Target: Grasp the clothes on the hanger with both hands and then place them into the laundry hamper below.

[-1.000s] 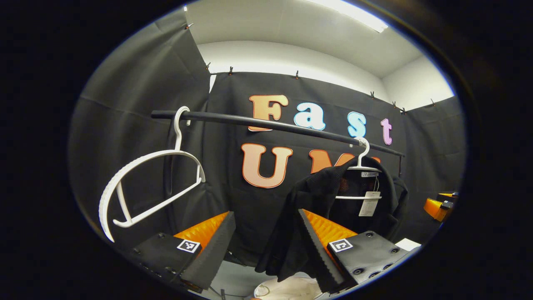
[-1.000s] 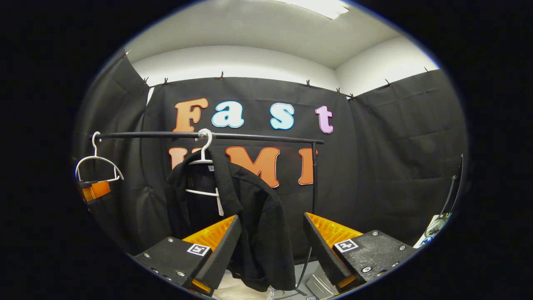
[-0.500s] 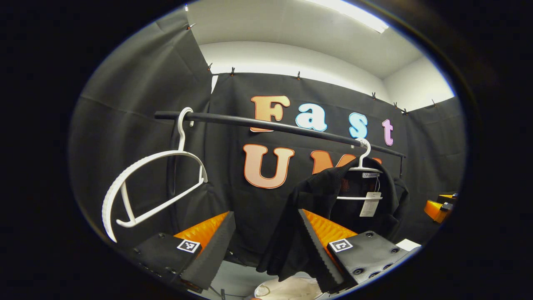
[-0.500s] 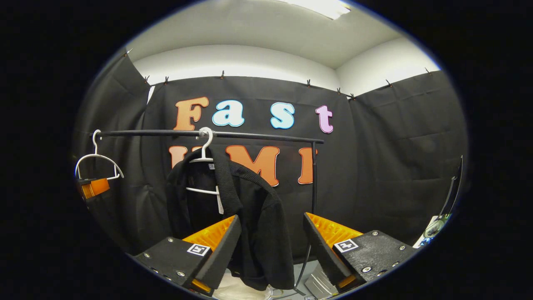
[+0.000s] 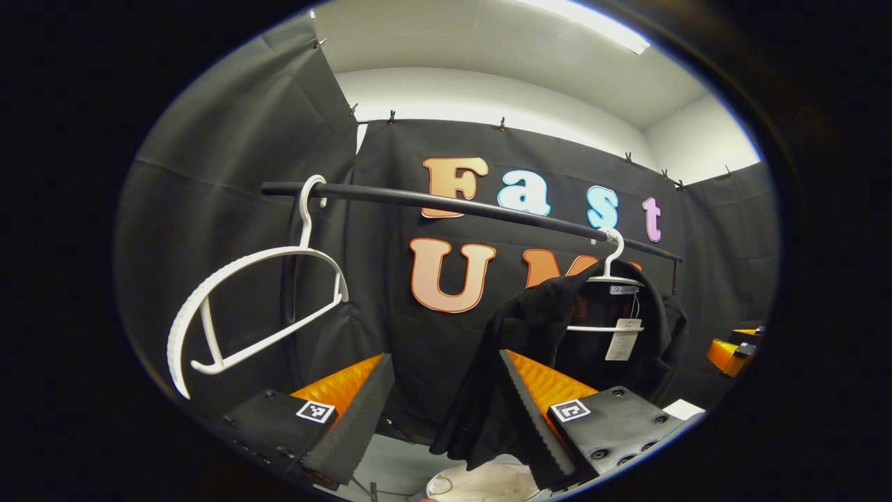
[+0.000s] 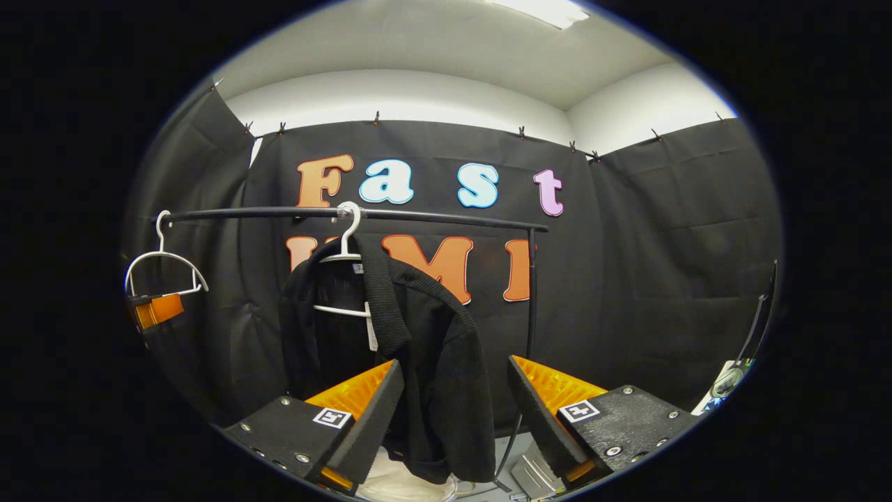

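Observation:
A black jacket (image 5: 599, 328) hangs on a white hanger (image 5: 613, 258) from the black rail (image 5: 453, 206). Its sleeve (image 5: 481, 397) drops beyond my open left gripper (image 5: 446, 376), by the right-hand finger, with nothing between the fingers. In the right gripper view the jacket (image 6: 418, 348) hangs straight ahead on its hanger (image 6: 345, 244). My right gripper (image 6: 456, 376) is open and the jacket's sleeve shows in the gap, farther off. The white hamper (image 5: 481, 482) (image 6: 397, 481) sits low under the jacket. The left gripper (image 6: 153, 310) shows far left, the right gripper (image 5: 732, 348) far right.
An empty white hanger (image 5: 237, 307) (image 6: 164, 261) hangs at the rail's left end. The rail's upright post (image 6: 529, 293) stands right of the jacket. Black cloth walls close in the booth on all sides.
Rail and jacket sit slightly higher in the right gripper view and shift a little right in the left gripper view. Both grippers stay open.

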Demonstrator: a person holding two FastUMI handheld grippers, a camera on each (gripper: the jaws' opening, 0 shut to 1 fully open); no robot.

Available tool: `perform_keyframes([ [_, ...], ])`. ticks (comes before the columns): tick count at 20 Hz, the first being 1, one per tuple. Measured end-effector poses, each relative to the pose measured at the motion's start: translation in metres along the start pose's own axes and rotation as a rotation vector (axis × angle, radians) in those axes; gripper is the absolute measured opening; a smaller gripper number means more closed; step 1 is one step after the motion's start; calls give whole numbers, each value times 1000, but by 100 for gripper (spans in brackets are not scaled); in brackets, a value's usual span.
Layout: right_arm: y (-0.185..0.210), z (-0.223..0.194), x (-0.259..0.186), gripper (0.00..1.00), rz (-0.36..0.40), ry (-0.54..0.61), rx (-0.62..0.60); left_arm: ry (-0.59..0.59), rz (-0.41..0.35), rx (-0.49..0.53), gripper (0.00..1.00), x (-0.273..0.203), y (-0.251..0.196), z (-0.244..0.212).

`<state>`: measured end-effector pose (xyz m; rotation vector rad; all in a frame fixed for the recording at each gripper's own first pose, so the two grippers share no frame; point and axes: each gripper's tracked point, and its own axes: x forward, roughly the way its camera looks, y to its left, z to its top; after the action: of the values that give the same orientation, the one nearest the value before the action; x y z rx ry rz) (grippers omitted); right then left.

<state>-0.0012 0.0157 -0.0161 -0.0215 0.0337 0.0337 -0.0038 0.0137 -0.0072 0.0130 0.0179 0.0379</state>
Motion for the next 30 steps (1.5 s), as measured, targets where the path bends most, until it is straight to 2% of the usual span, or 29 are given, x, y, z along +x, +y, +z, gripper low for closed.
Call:
perform_keyframes([
  [7, 27, -18, 10, 93, 49, 43, 20, 11, 1, 20, 100, -1, 2, -6],
  [9, 37, -27, 16, 93, 67, 60, 21, 21, 5, 25, 93, -2, 6, -9],
  [15, 50, -57, 36, 93, 80, 124, 49, 48, 18, 46, 93, 5, 8, -26],
  [16, 51, -64, 41, 93, 83, 138, 51, 54, 19, 49, 100, 7, 7, -30],
  [17, 54, -69, 46, 93, 89, 151, 54, 60, 18, 48, 100, 11, 4, -34],
  [19, 58, -78, 60, 100, 103, 172, 56, 75, 7, 45, 100, 17, -4, -44],
  [20, 60, -82, 66, 93, 114, 180, 54, 80, 2, 46, 100, 22, -8, -48],
  [22, 60, -87, 76, 92, 129, 190, 52, 86, -10, 53, 100, 32, -19, -55],
  [23, 61, -89, 83, 90, 138, 193, 56, 91, -14, 57, 96, 37, -25, -59],
  [24, 60, -92, 91, 88, 148, 198, 63, 98, -16, 60, 100, 43, -31, -64],
  [25, 61, -96, 99, 87, 159, 205, 71, 107, -17, 56, 96, 48, -37, -68],
  [27, 64, -99, 112, 84, 195, 212, 91, 123, -36, 43, 96, 62, -55, -76],
  [28, 67, -100, 119, 83, 219, 212, 97, 130, -51, 40, 100, 68, -65, -79],
  [29, 67, -99, 124, 82, 237, 213, 96, 130, -66, 38, 93, 75, -74, -82],
  [30, 65, -100, 128, 81, 249, 216, 95, 128, -88, 33, 96, 82, -86, -84],
])
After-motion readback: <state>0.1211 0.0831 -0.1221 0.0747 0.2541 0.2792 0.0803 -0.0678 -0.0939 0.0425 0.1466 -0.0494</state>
